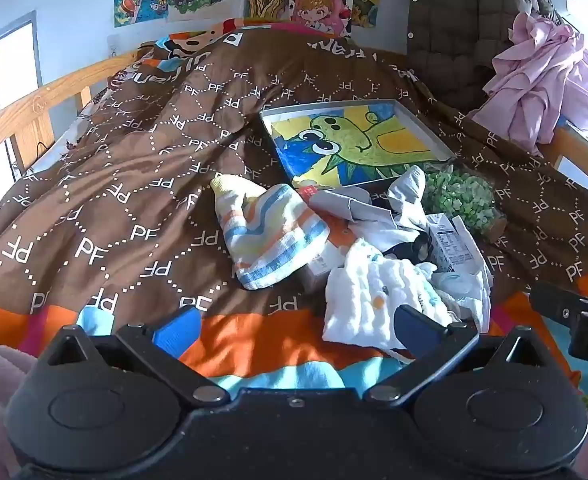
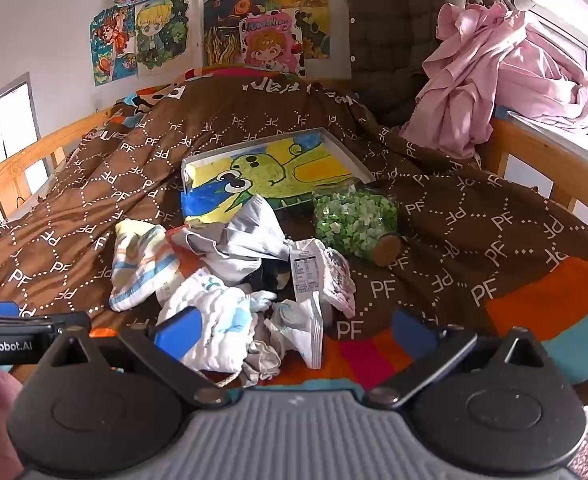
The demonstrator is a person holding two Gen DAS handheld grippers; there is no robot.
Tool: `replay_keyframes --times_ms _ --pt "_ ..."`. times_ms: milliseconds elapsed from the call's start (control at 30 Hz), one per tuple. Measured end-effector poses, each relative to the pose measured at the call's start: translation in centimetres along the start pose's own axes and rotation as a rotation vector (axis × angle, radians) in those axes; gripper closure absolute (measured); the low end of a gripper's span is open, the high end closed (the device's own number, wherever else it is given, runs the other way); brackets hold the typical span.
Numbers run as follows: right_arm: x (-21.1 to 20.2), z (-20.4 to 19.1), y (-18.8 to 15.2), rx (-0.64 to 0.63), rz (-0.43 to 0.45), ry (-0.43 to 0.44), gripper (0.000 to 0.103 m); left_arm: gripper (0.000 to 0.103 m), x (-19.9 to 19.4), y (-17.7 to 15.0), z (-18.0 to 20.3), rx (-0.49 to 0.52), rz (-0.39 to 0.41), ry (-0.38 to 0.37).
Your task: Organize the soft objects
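Two claws hover over a bed whose brown quilt (image 1: 141, 152), printed with "PF" lettering, fills most of both views and ends in an orange and blue border at the near edge. Behind it, a wooden bed rail (image 1: 33, 108) runs along the left, cartoon posters (image 2: 213, 28) cover the wall, and a pink garment (image 2: 494, 76) is heaped at the right beside a dark quilted jacket (image 2: 390, 36). On the quilt lies a shallow tray holding a dinosaur painting (image 1: 354, 140), with a corked jar of green pieces (image 2: 354, 220) on its side just beside it. Nearer still is a tangle of soft things: a striped towel (image 1: 269, 236) on the left, a grey and white cloth (image 2: 241, 240) in the middle, a white muslin cloth (image 1: 374, 292) in front, and what may be paper packets (image 2: 310, 272) mixed in. The left claw (image 1: 294, 324) is spread wide, its right finger touching or just above the muslin. The right claw (image 2: 294, 330) is likewise spread, straddling the muslin's near edge.
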State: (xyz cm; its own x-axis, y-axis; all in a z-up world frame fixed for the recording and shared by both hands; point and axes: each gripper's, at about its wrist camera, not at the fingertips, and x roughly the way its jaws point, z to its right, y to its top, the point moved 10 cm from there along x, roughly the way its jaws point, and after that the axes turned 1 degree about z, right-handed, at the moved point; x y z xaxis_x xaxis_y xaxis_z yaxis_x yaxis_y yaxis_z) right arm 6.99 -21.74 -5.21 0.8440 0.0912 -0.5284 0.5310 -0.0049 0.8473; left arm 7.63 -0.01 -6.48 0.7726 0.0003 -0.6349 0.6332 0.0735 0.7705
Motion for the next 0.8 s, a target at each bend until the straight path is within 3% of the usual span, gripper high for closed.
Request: replay_keyframes --times_ms 800 --pt "0.13 0.02 -0.08 -0.003 -0.006 -0.003 0.000 0.001 0.03 0.01 -0.40 0.001 -0.006 0.005"
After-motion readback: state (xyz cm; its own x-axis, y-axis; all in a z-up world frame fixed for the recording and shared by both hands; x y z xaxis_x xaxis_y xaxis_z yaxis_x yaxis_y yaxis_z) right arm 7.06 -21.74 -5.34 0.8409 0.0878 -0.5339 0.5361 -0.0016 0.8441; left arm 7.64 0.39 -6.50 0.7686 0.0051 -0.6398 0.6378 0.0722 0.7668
